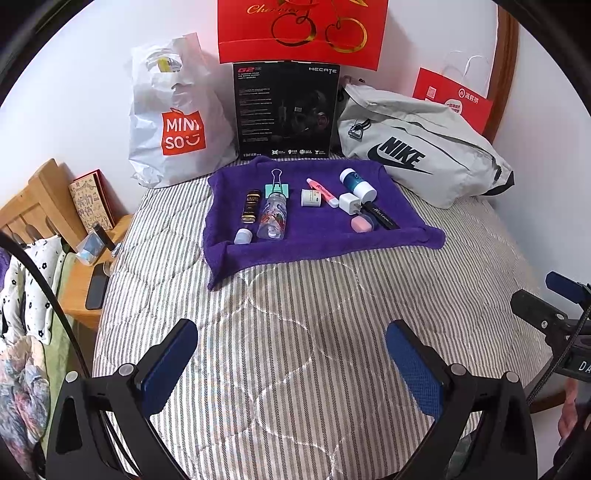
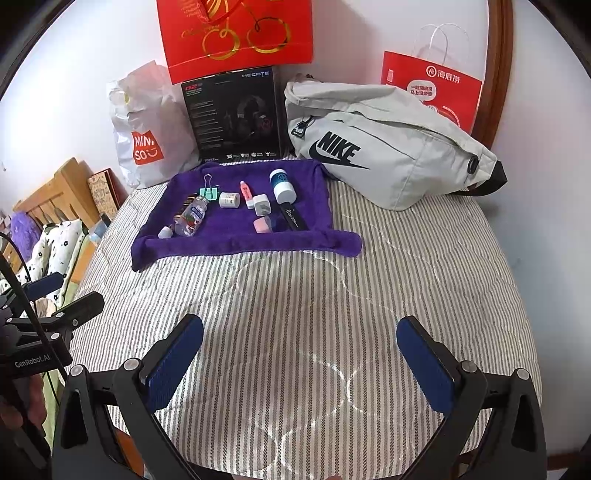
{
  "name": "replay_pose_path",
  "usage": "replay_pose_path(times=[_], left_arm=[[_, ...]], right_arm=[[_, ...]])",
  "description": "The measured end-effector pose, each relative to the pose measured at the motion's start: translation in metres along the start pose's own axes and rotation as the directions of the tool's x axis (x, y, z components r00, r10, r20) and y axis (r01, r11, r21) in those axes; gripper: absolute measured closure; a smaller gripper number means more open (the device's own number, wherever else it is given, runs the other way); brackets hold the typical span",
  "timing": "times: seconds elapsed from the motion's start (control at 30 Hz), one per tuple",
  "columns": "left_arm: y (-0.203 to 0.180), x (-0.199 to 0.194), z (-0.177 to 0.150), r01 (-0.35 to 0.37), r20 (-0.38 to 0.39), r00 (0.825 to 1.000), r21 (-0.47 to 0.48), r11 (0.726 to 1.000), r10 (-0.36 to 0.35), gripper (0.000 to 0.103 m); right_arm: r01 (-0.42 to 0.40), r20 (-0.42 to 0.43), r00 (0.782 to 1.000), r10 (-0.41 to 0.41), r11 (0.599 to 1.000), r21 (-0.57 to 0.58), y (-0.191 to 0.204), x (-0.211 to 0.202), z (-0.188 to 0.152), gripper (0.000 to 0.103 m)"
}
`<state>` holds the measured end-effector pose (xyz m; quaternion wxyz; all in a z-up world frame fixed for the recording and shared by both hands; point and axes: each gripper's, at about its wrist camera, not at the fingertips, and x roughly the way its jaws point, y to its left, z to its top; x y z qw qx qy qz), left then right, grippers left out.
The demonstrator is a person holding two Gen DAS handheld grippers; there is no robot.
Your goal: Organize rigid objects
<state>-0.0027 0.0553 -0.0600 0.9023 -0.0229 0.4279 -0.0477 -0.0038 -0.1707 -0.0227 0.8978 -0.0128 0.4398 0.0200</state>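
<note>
A purple towel (image 1: 317,251) (image 2: 236,243) lies on the striped bed and carries several small items: a dark gold-labelled bottle (image 1: 250,206), a clear printed bottle (image 1: 274,217) (image 2: 191,218), a green binder clip (image 1: 276,184) (image 2: 209,191), a white jar (image 1: 311,197) (image 2: 229,199), a pink tube (image 1: 322,191) (image 2: 246,192), a white charger plug (image 1: 348,202) (image 2: 261,205), a blue-and-white bottle (image 1: 357,183) (image 2: 283,186), a pink eraser (image 1: 361,223) (image 2: 262,224) and a black stick (image 1: 382,216) (image 2: 294,218). My left gripper (image 1: 291,363) and right gripper (image 2: 301,363) hover open over the bedspread, well short of the towel, holding nothing.
Against the wall stand a white Miniso bag (image 1: 173,122), a black headset box (image 1: 286,110), a grey Nike bag (image 1: 417,147) and red paper bags (image 1: 303,29) (image 2: 432,88). A wooden bedside table (image 1: 92,258) with a phone sits left of the bed. Striped bedspread (image 1: 332,314) spreads between grippers and towel.
</note>
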Motion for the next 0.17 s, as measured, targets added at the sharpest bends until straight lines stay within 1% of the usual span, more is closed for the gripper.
replay_pose_path(times=[0.17], left_arm=[[0.0001,-0.0005,0.0004,-0.001,0.003,1.000,0.006,1.000,0.001,0.000]], right_arm=[[-0.001,-0.004,1.000,0.001,1.000,0.001,-0.0004,0.0012,0.0002,0.000]])
